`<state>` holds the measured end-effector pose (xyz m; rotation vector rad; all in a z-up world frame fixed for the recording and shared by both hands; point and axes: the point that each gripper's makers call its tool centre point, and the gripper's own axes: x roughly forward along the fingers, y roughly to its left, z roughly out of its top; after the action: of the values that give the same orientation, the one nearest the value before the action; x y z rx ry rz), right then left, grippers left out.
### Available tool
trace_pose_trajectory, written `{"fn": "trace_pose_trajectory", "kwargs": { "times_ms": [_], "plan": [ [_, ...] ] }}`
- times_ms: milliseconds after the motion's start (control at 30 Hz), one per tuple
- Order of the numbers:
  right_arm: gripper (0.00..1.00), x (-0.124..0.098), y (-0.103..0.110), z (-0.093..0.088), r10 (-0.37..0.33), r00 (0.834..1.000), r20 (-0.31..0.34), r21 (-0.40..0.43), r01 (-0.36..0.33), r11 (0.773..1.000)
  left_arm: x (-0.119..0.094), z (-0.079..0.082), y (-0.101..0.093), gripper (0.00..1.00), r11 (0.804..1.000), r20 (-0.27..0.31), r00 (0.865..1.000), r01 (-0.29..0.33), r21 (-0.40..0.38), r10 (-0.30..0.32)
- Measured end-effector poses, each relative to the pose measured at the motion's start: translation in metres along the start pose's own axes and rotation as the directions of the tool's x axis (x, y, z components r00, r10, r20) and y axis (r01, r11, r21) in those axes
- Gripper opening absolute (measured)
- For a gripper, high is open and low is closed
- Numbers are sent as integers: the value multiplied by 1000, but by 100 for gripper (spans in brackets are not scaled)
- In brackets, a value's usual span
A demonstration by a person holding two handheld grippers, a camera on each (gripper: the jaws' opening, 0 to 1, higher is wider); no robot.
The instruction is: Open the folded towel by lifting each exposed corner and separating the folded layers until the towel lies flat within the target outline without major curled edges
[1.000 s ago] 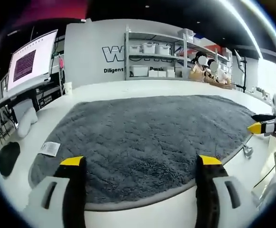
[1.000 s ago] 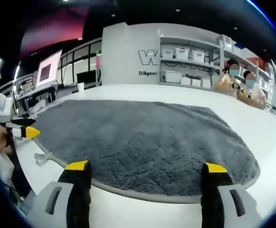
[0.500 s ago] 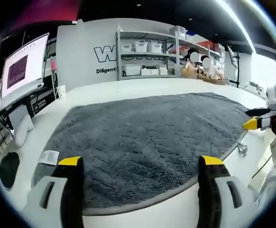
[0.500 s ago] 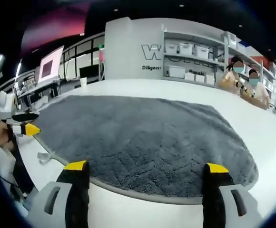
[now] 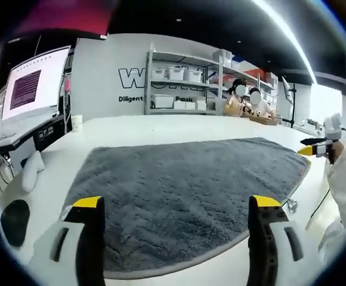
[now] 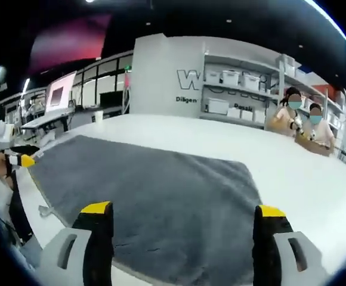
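Both grippers have lifted away, jaws spread and empty; towel near edge hidden behind them.

The white back wall carries large outlined lettering beginning "W" and, beneath it, smaller dark text beginning "Diligent" (the shelving covers the remainder of both lines). Text on the monitor at left is too small to read.
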<state>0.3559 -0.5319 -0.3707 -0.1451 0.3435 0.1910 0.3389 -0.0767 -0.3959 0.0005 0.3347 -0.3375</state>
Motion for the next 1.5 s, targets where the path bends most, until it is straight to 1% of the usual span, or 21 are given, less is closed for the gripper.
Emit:
{"fn": "trace_pose_trajectory", "kwargs": {
  "times_ms": [33, 167, 233, 267, 300, 400, 467, 533, 567, 633, 700, 767, 833, 900, 933, 967, 1067, 1133, 1233, 1367, 1500],
  "plan": [
    [92, 5, -7, 8, 9, 1000, 19, -12, -9, 1000, -1, 0, 0, 99, 1000, 2, 1000, 1, -2, -1],
    [90, 24, -34, 25, 20, 1000, 14, -15, -20, 1000, -5, -4, -3, 99, 1000, -10, 1000, 12, -4, -12],
    [86, 35, -43, 34, 42, 999, 29, -63, -40, 997, -7, -6, -4, 99, 1000, -19, 1000, 12, 0, -12],
    [85, 43, -52, 36, 46, 999, 16, -68, -45, 997, -8, -7, -4, 99, 1000, -21, 1000, 12, 3, -12],
    [81, 50, -63, 36, 37, 999, -10, -68, -37, 997, -9, -8, -5, 99, 1000, -22, 1000, 14, 3, -14],
    [69, 65, -82, 42, 38, 999, -12, -72, -38, 997, -11, -11, -5, 99, 1000, -26, 1000, 16, -3, -17],
    [62, 78, -102, 45, 32, 999, -35, -58, -34, 998, -11, -14, -5, 99, 1000, -38, 999, 12, -2, -12],
    [57, 88, -114, 48, 26, 999, -37, -53, -28, 998, -10, -18, -4, 99, 1000, -51, 999, 9, 3, -9],
    [53, 93, -118, 49, 27, 999, -41, -52, -30, 998, -10, -19, -3, 99, 1000, -56, 998, 9, 2, -9],
    [47, 110, -132, 47, 31, 997, -69, -39, -34, 999, -9, -20, -3, 99, 1000, -58, 998, 8, 0, -8],
    [42, 122, -141, 46, 26, 996, -80, -29, -28, 999, -8, -24, -3, 99, 1000, -68, 998, 5, -2, -5],
    [40, 135, -149, 40, 21, 994, -106, -8, -22, 1000, -7, -26, -3, 98, 1000, -74, 997, 2, -4, -3],
    [37, 148, -153, 33, 28, 991, -132, 14, -26, 1000, -8, -27, -3, 98, 1000, -77, 997, 3, -10, -4],
    [30, 158, -153, 29, 44, 988, -148, 1, -44, 999, -8, -28, -4, 98, 1000, -81, 997, 2, -10, -3],
    [28, 163, -154, 22, 39, 984, -174, -13, -42, 999, -8, -29, -5, 98, 1000, -84, 996, 1, -8, -2],
    [26, 170, -158, 17, 21, 981, -195, -13, -24, 1000, -9, -29, -5, 98, 1000, -87, 996, 0, -5, 0],
    [22, 183, -157, 9, 41, 973, -225, -5, -43, 999, -11, -27, -9, 98, 1000, -84, 996, 7, -2, -7],
    [19, 188, -155, 7, 44, 971, -235, -12, -48, 999, -12, -25, -11, 98, 1000, -75, 997, 11, -4, -11],
    [16, 197, -163, -1, 10, 962, -273, -53, -26, 998, -13, -23, -12, 98, 1000, -68, 998, 13, -11, -14],
    [9, 203, -165, -5, 30, 959, -281, -24, -38, 999, -13, -25, -12, 97, 1000, -78, 997, 9, -13, -10],
    [8, 208, -165, -14, 36, 951, -308, -22, -45, 999, -12, -26, -8, 97, 1000, -80, 997, 0, -22, -2]
  ]
}}
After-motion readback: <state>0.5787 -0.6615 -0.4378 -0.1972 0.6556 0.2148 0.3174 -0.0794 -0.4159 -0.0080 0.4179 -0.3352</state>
